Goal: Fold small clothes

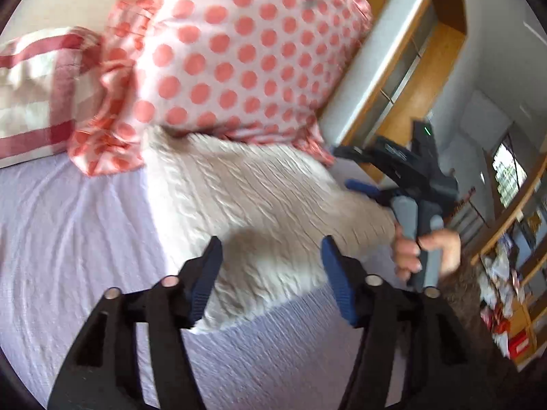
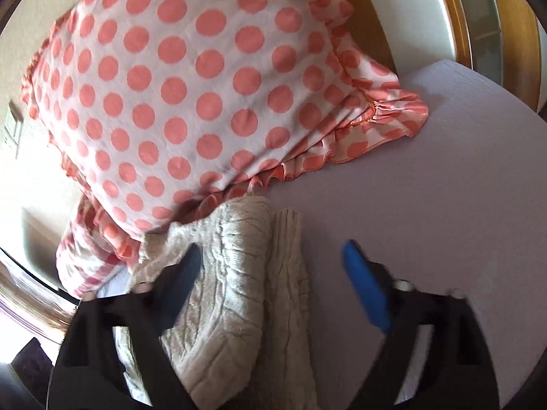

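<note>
A cream cable-knit garment (image 1: 259, 201) lies folded on the lilac bed sheet (image 1: 68, 239), its far end against a pink polka-dot pillow (image 1: 239, 51). My left gripper (image 1: 270, 249) is open and empty, its blue fingers straddling the garment's near edge just above it. My right gripper shows in the left wrist view (image 1: 362, 188), held in a hand at the garment's right side. In the right wrist view the right gripper (image 2: 273, 256) is open and empty over the knit garment (image 2: 239, 273), which lies in thick folded layers below the pillow (image 2: 188, 85).
A red-striped cream pillow (image 1: 37, 95) lies at the far left. A wooden headboard and shelving (image 1: 427, 78) stand beyond the bed on the right, with cluttered shelves (image 1: 506, 283) further right. Bare lilac sheet (image 2: 427, 188) spreads to the garment's right.
</note>
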Demonstrator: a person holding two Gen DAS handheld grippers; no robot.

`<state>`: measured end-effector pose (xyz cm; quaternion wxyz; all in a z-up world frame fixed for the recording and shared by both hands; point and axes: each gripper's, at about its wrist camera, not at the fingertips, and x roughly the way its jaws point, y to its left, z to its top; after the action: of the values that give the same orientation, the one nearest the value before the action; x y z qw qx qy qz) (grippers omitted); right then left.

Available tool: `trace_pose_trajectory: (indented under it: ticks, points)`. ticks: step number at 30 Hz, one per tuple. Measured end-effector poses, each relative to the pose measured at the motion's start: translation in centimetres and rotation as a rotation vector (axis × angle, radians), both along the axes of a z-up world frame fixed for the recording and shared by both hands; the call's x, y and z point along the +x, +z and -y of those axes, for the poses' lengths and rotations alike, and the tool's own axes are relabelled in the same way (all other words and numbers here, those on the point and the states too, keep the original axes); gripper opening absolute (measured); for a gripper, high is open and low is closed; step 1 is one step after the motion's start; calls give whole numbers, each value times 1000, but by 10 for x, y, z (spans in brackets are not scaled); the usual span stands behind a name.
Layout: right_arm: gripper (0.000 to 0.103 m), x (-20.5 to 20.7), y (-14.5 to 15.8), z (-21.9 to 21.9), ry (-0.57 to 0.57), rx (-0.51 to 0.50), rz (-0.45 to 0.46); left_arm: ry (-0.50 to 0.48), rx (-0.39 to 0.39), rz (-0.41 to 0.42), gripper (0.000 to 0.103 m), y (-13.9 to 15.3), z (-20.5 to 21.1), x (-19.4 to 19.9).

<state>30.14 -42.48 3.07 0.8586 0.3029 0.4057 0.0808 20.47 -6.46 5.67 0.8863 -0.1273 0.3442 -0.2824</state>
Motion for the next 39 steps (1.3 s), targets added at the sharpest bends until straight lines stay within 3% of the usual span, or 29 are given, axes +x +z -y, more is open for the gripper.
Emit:
trace_pose_trajectory:
  ticks: [3, 7, 11, 13, 14, 15, 17, 19, 20, 24, 26, 28, 30, 31, 34, 36, 37, 39]
  points:
    - [97, 3, -12, 6, 34, 109, -49, 103, -52, -117, 78, -1, -28, 31]
    - [94, 18, -30, -9, 94, 120, -134, 86, -136, -341, 77, -29, -40, 72]
    - [75, 18, -41, -15, 133, 144, -171, 47, -169, -427, 77, -49, -29, 97]
    - [71, 18, -47, -12, 140, 157, -174, 34, -213, -455, 77, -57, -25, 104]
    - [60, 18, -49, -11, 144, 163, -177, 29, -225, -457, 77, -59, -23, 108]
    - [53, 17, -52, -11, 161, 199, -171, 29, -228, -454, 76, -59, -20, 111]
    - [40, 15, -56, -11, 174, 246, -168, 39, -225, -449, 61, -62, -18, 116]
    - [37, 12, -53, -13, 169, 285, -149, 38, -236, -456, 41, -62, -21, 118]
    - [36, 11, -50, -17, 177, 305, -135, 31, -242, -450, 38, -58, -27, 115]
    - [32, 14, -34, -62, 286, 344, -106, 18, -151, -356, 35, -21, -63, 86]
    - [31, 20, -32, -99, 349, 298, -114, 61, -108, -313, 36, -7, -92, 74]
    - [32, 30, -34, -135, 392, 205, -134, 136, -18, -298, 41, -5, -115, 72]
    - [41, 34, -34, -163, 387, 56, -138, 200, 51, -317, 45, -20, -132, 77]
    - [50, 33, -28, -170, 381, 10, -129, 211, 43, -335, 48, -29, -138, 77]
    - [52, 14, 5, -160, 310, -91, -42, 241, 10, -271, 47, -20, -153, 55]
    - [58, -10, 32, -147, 293, -45, 60, 255, 17, -157, 47, 2, -159, 28]
    - [68, -22, 42, -142, 325, 37, 96, 234, -7, -113, 47, 12, -156, 16]
    - [75, -38, 55, -149, 431, 162, 130, 162, -61, -71, 53, 24, -149, -4]
